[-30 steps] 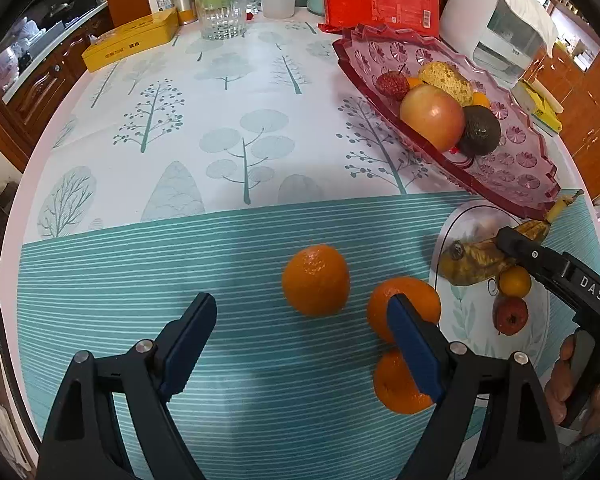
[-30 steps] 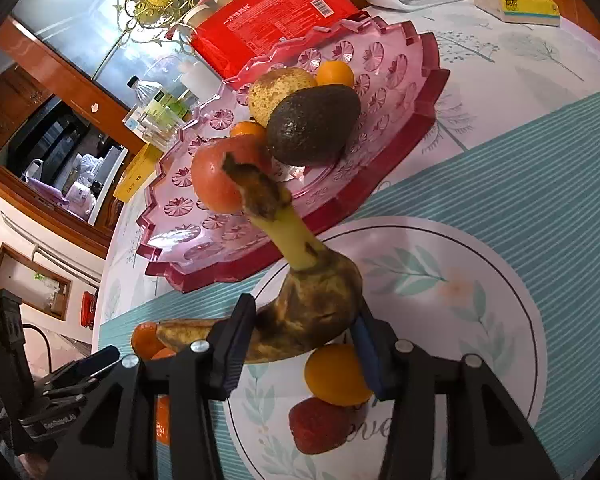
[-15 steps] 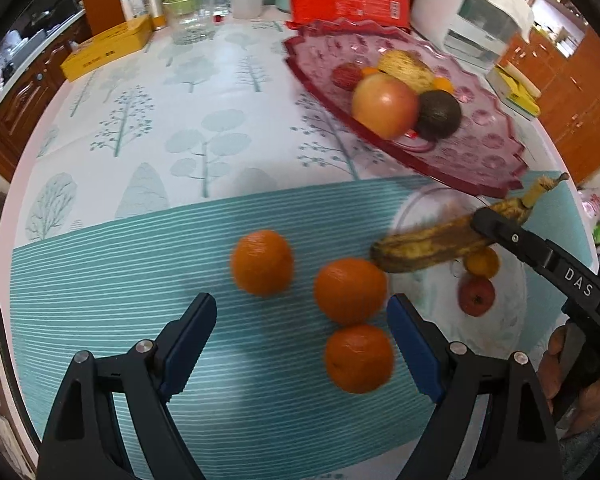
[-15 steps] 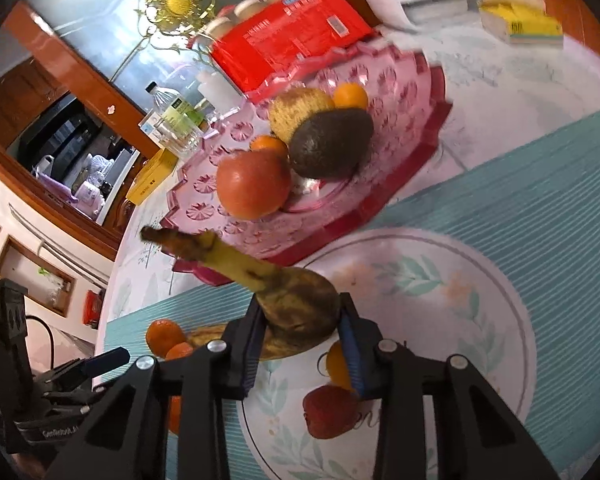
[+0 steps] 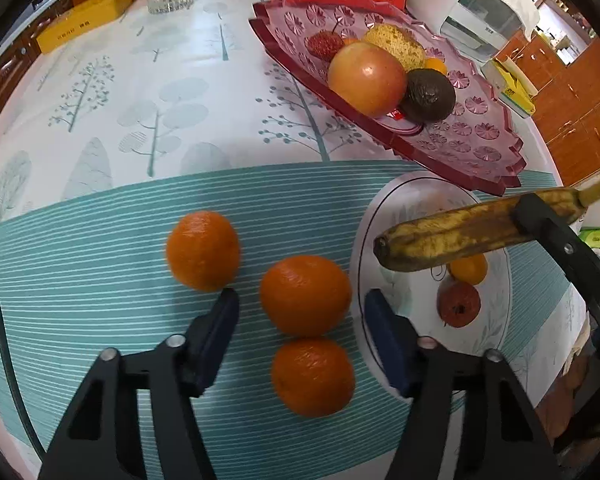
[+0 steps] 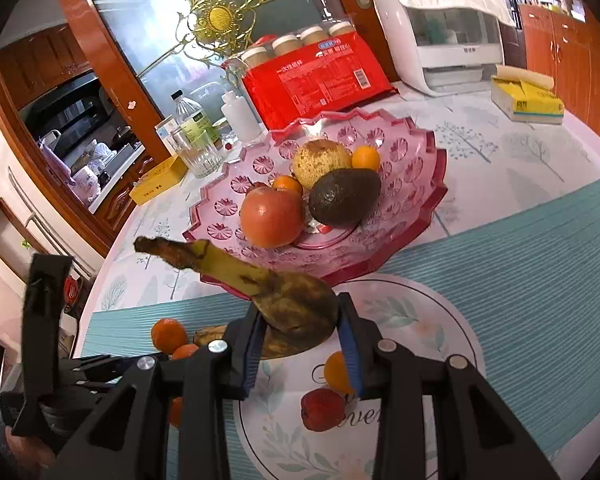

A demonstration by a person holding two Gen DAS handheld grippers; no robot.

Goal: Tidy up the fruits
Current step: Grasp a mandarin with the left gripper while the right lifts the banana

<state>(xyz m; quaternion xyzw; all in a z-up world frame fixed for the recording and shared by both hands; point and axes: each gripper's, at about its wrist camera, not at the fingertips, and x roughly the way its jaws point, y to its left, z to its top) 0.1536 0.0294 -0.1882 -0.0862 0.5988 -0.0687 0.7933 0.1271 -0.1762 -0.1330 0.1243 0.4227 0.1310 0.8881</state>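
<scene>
Right now my right gripper [image 6: 300, 334] is clamped on the banana [image 6: 288, 304], thick end between the pads, stem sticking out up-left. Banana hangs above the white plate [image 5: 404, 208], clear of it, just below the pink glass dish [image 6: 416, 184].

On the plate under the banana: a small yellow-orange fruit [image 5: 469, 269] and a small red fruit [image 5: 459, 304], touching or nearly so.

My left gripper [image 5: 298, 312] has just been closing; jaws are apart, straddling the middle orange [image 5: 305, 295], pads not touching it. Near orange [image 5: 313, 377] sits between the jaws too, touching the middle one. Third orange [image 5: 202, 250] lies left of the left pad. All three sit on the striped teal cloth of the bench [image 5: 100, 248], just left of the plate.

Pink dish holds an apple [image 5: 366, 78], avocado [image 5: 428, 95], a rough yellow fruit [image 5: 396, 44] and a few small fruits behind.
</scene>
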